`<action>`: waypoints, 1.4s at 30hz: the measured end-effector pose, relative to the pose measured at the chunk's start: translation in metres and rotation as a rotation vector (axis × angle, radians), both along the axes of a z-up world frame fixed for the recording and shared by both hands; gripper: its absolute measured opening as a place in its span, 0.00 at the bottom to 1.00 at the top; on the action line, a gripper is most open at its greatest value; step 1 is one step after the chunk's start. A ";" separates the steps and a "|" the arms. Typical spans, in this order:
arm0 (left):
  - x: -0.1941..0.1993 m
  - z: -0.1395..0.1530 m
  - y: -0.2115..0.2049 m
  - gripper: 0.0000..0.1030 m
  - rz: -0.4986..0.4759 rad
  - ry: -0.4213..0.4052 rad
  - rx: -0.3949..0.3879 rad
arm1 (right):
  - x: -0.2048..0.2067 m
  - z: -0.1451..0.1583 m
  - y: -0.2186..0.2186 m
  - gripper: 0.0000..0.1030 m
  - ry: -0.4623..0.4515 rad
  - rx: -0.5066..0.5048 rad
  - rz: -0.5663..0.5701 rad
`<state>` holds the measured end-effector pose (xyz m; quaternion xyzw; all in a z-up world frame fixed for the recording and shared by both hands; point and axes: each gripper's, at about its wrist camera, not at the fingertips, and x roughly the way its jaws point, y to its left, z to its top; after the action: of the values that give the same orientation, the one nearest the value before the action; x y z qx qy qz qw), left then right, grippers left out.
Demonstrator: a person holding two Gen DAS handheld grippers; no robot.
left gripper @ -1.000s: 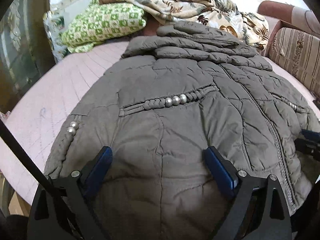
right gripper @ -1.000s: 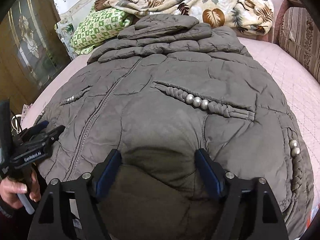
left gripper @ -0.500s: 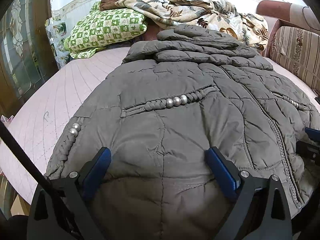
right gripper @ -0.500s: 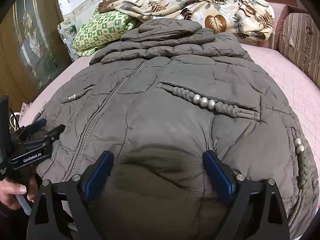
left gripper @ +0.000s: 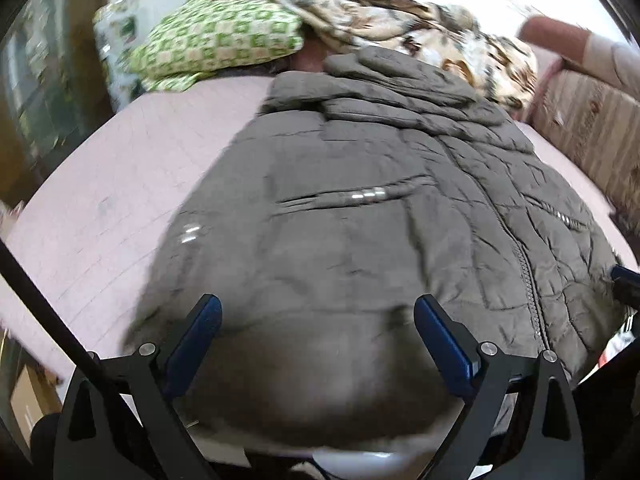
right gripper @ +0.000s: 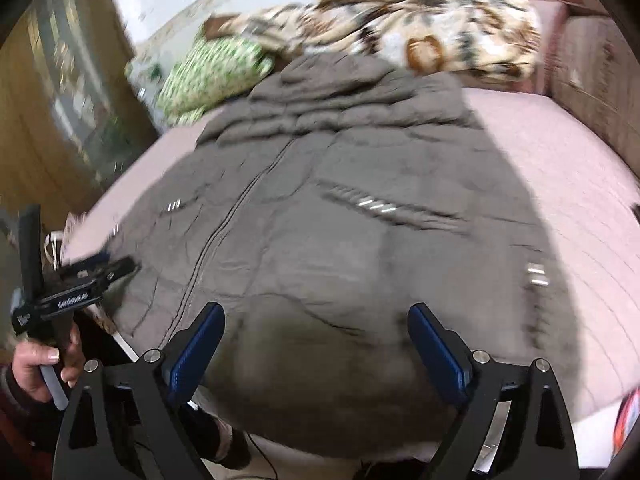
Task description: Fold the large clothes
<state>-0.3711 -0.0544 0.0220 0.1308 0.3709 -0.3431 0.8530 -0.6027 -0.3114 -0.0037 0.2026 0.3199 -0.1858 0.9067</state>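
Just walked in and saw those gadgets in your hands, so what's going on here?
A person is folding a big grey puffer jacket spread front-up on a pink bedspread. The left gripper and right gripper are each open at the jacket's near hem, and neither has closed on the fabric. No fold shows yet. A green pillow and a floral blanket lie at the far end.
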 end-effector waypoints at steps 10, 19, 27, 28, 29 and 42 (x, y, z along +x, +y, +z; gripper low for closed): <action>0.094 0.004 0.100 0.87 0.209 0.362 -0.185 | -0.081 0.016 -0.072 0.91 -0.080 0.119 -0.243; 0.106 -0.018 0.107 0.66 0.127 0.528 -0.263 | -0.107 -0.007 -0.102 0.75 -0.189 0.384 -0.278; 0.103 -0.022 0.104 0.66 0.144 0.525 -0.240 | -0.124 -0.024 -0.117 0.75 -0.233 0.514 -0.341; 0.101 -0.022 0.104 0.66 0.145 0.520 -0.238 | -0.125 -0.024 -0.117 0.75 -0.234 0.515 -0.348; 0.099 -0.022 0.103 0.67 0.144 0.515 -0.229 | -0.126 -0.025 -0.117 0.75 -0.235 0.518 -0.348; 0.102 -0.032 0.129 0.75 0.210 0.676 -0.322 | -0.081 -0.052 -0.081 0.64 -0.097 0.513 -0.300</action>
<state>-0.2694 0.0748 -0.0096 -0.1640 0.5836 -0.3314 0.7229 -0.6840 -0.3927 -0.0557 0.4786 0.2792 -0.2211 0.8025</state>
